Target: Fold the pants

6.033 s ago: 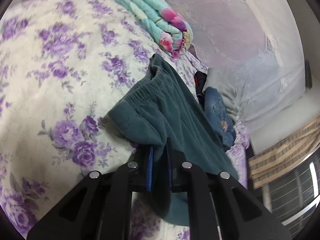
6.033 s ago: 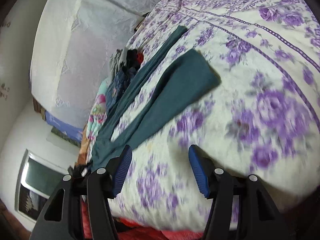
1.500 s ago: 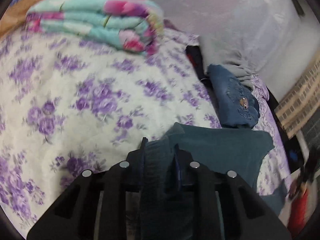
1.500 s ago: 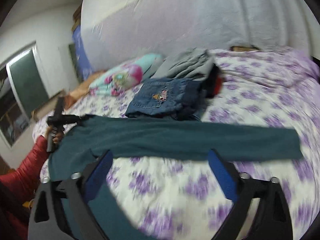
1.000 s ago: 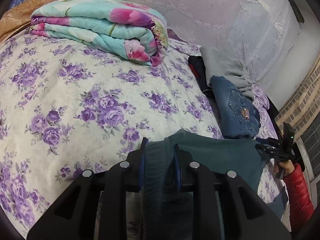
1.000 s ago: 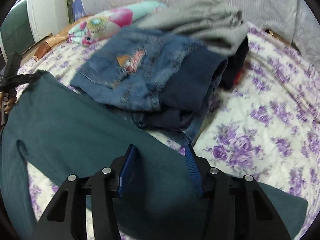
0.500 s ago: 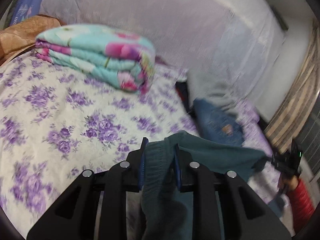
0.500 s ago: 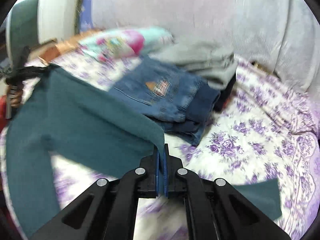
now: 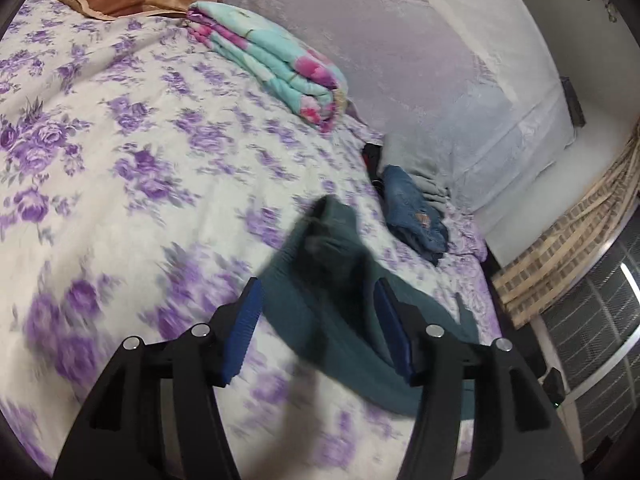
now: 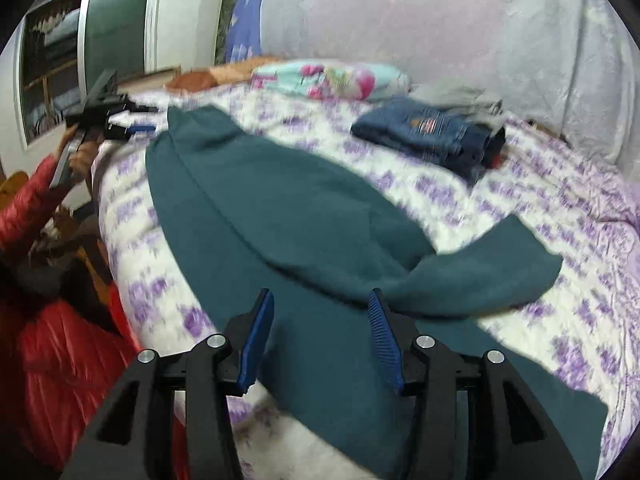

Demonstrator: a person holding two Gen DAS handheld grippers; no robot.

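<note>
— What lies on the bed (image 10: 560, 184)?

— Teal pants (image 10: 280, 208), spread across the flowered sheet, one leg end folded over toward the right.

— And the right gripper (image 10: 318, 340)?

— Its blue-padded jaws stand wide apart above the pants, gripping nothing.

— Anything behind?

— Folded jeans (image 10: 432, 132), a grey garment (image 10: 460, 98), a rolled floral blanket (image 10: 332, 78). At far left the left gripper (image 10: 132, 118) is spread too, just beside the waistband.

left wrist view: looking forward along the left hand-held gripper (image 9: 318, 322), close above the bed (image 9: 120, 168), facing the far wall and a corner. right wrist view: looking forward along the right hand-held gripper (image 10: 320, 330), low and near the bed's edge, facing the wall behind. shared: green pants (image 9: 332, 280) (image 10: 288, 216), folded jeans (image 9: 412, 212) (image 10: 432, 132), folded quilt (image 9: 276, 68) (image 10: 332, 80).
</note>
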